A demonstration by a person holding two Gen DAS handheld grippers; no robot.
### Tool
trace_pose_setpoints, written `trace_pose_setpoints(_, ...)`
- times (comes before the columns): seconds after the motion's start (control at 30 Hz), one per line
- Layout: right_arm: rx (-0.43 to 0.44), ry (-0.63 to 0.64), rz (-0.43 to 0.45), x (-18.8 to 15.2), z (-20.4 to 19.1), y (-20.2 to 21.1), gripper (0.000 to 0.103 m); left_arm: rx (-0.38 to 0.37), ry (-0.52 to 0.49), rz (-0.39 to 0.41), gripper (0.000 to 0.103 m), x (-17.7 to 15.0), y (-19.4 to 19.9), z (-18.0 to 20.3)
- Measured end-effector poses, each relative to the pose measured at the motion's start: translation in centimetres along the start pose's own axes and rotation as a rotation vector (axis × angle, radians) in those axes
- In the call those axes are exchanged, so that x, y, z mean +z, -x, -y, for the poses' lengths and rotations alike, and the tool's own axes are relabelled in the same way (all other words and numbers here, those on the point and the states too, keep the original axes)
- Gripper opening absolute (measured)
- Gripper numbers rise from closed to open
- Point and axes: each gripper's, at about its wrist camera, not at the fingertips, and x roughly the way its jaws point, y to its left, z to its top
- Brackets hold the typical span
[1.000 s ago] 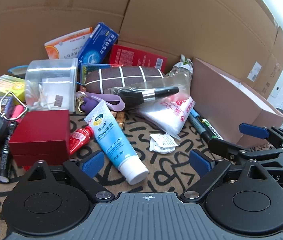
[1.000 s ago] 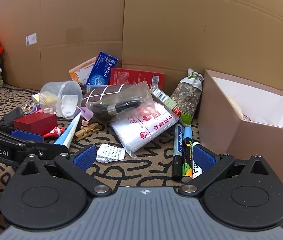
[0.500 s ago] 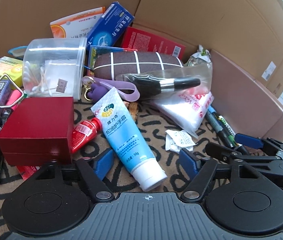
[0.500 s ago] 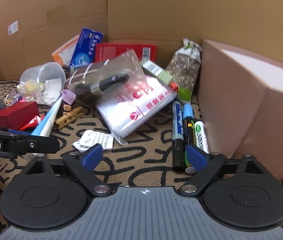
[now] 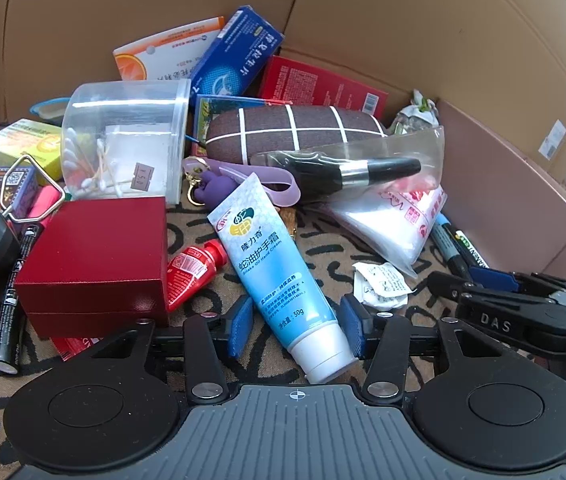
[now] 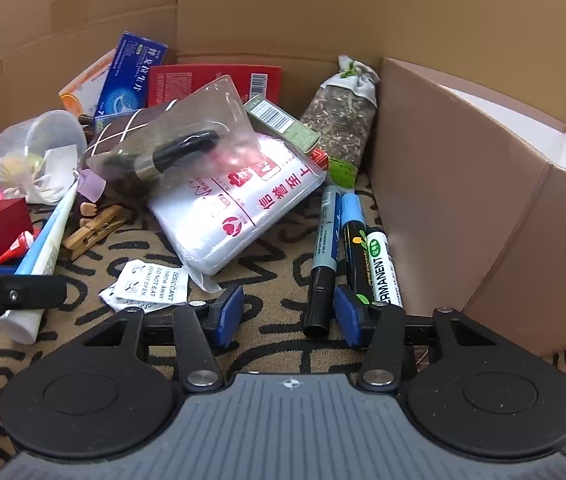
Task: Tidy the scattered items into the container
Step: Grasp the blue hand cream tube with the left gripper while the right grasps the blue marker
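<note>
The left hand-held gripper, half-open and closing, straddles the hand cream tube, whose length points straight away from it.

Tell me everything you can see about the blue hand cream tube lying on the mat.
The hand cream tube is soft-looking plastic, pale blue fading to white, with a white cap at the near end and a crimped flat tail at the far end. It carries a yellow-green logo and Chinese lettering. It lies flat and slanted on the patterned mat, tail over the purple strap. The left hand-held gripper is closing around its cap end, its pads not clearly pressing yet.
</note>
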Motion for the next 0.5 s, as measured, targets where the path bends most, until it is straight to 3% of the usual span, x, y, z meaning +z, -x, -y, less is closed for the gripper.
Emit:
trace_pose_setpoints(0.03,-0.004,-0.006,-0.002,0.0,0.0,-0.1,0.054,-0.001,0.000,0.001,0.050,0.0,0.0,0.0)
trace_pose_setpoints(0.07,-0.006,-0.015,-0.004,0.1,0.0,-0.2,0.054,-0.005,0.004,0.004,0.062,0.0,0.0,0.0)
trace_pose_setpoints(0.1,-0.008,-0.025,-0.006,0.2,0.1,-0.4,0.054,-0.010,0.008,0.008,0.067,0.0,-0.1,-0.1)
trace_pose_setpoints(0.2,-0.002,-0.058,-0.010,0.3,0.3,-0.7,0.053,-0.012,-0.001,0.013,0.071,-0.1,-0.2,0.1)
trace_pose_setpoints(0.27,0.002,-0.080,-0.008,0.3,0.5,-0.6,0.049,-0.004,-0.017,0.012,0.069,-0.1,-0.2,0.4)
trace_pose_setpoints(0.33,0.010,-0.109,-0.005,0.2,0.8,-0.3,0.034,0.011,-0.021,0.010,0.054,-0.1,-0.2,0.4)
trace_pose_setpoints(0.4,0.008,-0.134,-0.006,0.1,1.1,-0.1,0.020,0.013,-0.019,0.008,0.050,-0.1,-0.1,0.3)
trace_pose_setpoints(0.5,0.019,-0.141,-0.009,0.0,1.5,0.1,0.016,0.016,-0.019,0.007,0.045,-0.1,0.0,0.3)
